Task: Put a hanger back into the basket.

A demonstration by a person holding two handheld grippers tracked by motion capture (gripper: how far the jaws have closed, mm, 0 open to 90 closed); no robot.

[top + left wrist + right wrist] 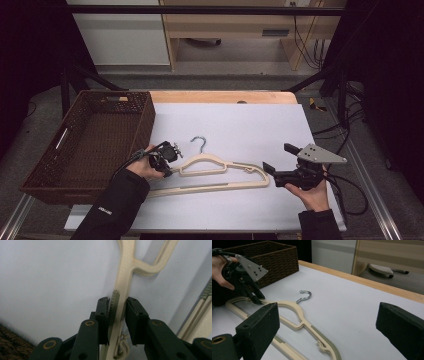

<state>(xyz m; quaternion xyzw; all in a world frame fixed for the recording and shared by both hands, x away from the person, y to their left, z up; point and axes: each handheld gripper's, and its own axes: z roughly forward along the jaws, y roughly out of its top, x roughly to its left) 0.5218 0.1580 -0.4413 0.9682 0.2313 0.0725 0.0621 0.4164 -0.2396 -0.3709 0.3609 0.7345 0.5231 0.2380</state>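
Nearby, wicker basket [75,165] holds nothing.

**Cream hanger flat between two grippers**

The right gripper [329,332] rises from the bottom edge with its two black jaws standing wide apart, nothing between them. Beyond them a cream hanger [299,320] lies flat on the white tabletop [352,297], its metal hook [304,296] pointing away towards the far edge. At the upper left a hand [219,267] holds the left gripper [255,298], grey plate on top, tilted down with its jaw tips at the hanger's far arm. Behind it stands a dark woven basket [274,257] on the tabletop. A wooden strip [372,282] borders the white surface.
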